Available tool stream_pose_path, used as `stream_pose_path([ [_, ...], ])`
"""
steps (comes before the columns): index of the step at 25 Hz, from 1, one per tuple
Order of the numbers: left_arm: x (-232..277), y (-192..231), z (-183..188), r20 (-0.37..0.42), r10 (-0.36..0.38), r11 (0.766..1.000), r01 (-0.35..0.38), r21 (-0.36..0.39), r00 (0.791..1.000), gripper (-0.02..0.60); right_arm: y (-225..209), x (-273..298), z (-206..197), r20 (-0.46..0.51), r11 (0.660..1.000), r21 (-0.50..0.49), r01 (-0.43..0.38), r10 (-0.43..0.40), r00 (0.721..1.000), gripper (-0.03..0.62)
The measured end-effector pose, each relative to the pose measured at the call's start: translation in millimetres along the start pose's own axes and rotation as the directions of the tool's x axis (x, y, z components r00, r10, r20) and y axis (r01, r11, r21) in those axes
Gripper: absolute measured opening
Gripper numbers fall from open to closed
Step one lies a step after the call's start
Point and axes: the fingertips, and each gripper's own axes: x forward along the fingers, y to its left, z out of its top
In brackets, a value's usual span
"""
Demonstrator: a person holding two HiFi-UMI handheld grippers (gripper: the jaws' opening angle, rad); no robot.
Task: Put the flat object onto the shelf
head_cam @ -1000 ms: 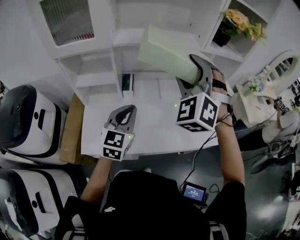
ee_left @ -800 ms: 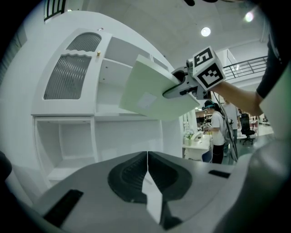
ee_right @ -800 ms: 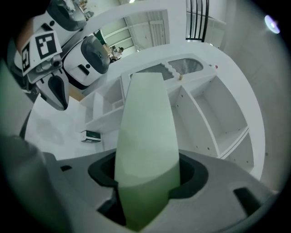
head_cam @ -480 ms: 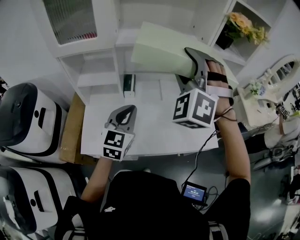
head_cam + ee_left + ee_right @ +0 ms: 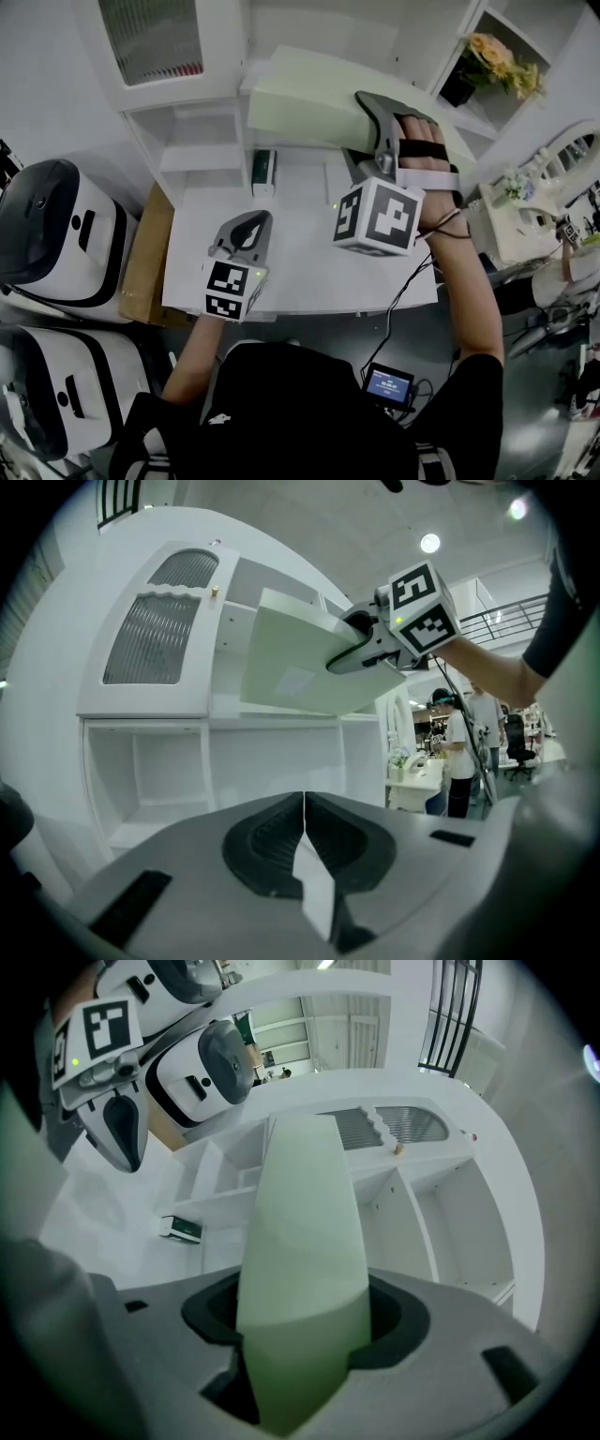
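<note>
— What did we have far left, round nine o'clock in the head view?

— Two white domed machines (image 5: 56, 244). A brown cardboard box (image 5: 141, 253) stood between them and the tabletop (image 5: 309, 272).

— And the left tongs?

— We held the left tongs (image 5: 251, 223) low over the tabletop, at about seven o'clock from the middle, pointing toward twelve. Their jaws were pressed together along one seam, with nothing between them.

— What lay beyond them?

— A small dark-and-white box (image 5: 263, 172) sat on the tabletop at the foot of the white shelf (image 5: 192, 155), toward eleven o'clock.

— Where was the flat object?

— We had the pale green flat object (image 5: 300, 98) raised in the air at twelve o'clock, before the shelf's upper compartments. It was tilted, with its far end toward ten o'clock. We could not tell whether it touched the shelf.

— What held it?

— The right tongs (image 5: 364, 131), at about one o'clock. Their jaws stood apart by the panel's thickness and were clamped on its near end, one on each face.

— And furthest right?

— Yellow flowers (image 5: 502, 66) in a dark pot stood in a compartment at two o'clock.
</note>
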Motion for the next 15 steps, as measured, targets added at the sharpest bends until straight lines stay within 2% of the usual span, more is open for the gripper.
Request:
stream_pose_path([
  [15,-9,12,-9,-0.021,0.044,0.999,-0.044,-0.009,0.999,0.006,17,24,12,0.018,0.996,-0.084,-0.022,0.024,1.000,0.273],
])
